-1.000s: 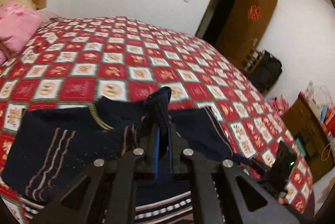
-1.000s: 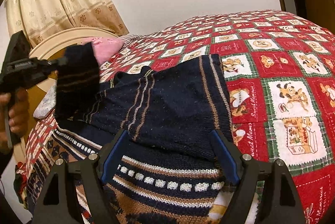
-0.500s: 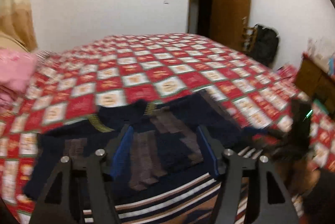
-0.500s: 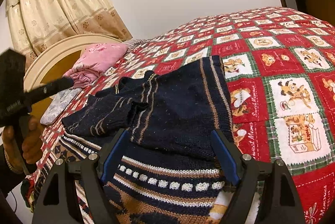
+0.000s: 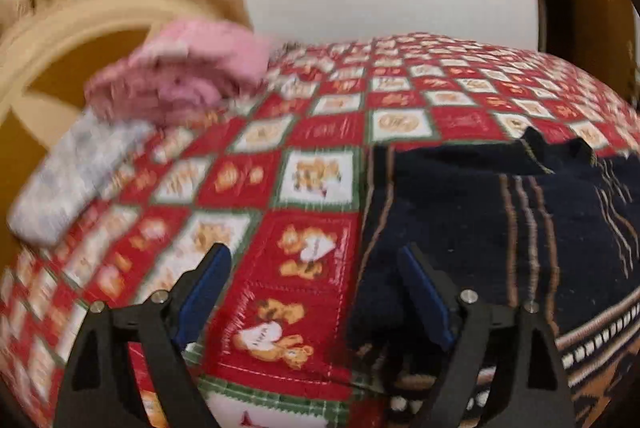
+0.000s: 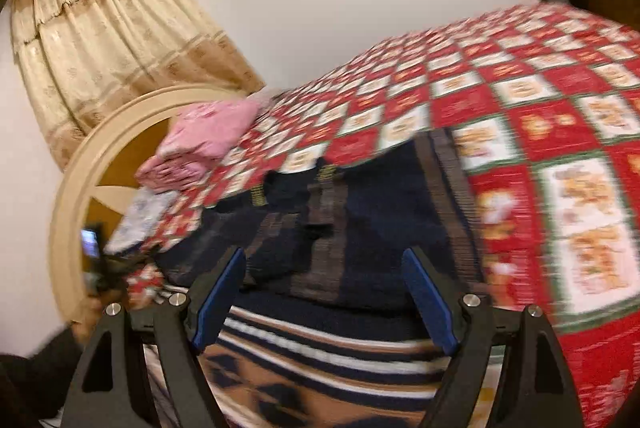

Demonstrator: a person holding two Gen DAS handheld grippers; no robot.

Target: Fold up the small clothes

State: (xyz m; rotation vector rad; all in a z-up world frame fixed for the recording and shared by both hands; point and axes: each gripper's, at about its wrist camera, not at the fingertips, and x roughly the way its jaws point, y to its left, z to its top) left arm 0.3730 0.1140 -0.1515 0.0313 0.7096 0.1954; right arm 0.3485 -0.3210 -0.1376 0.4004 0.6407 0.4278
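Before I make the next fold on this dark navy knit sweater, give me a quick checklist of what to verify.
1. Left gripper open and empty: ok.
2. Right gripper open and empty: ok.
3. Dark navy knit sweater lying on the red patchwork bedspread, both sleeves folded in: ok.
4. Sweater's left edge within the left gripper's reach: ok, one finger already over it.
5. Sweater hem free of wrinkles: cannot tell, views are blurred.
6. Pink folded bedding clear of the sweater: ok.

Sweater [image 5: 500,220] coarse dark knit wool; bedspread [image 5: 316,132] smooth printed cloth; fingers [image 6: 428,304] blue-padded matt black plastic.
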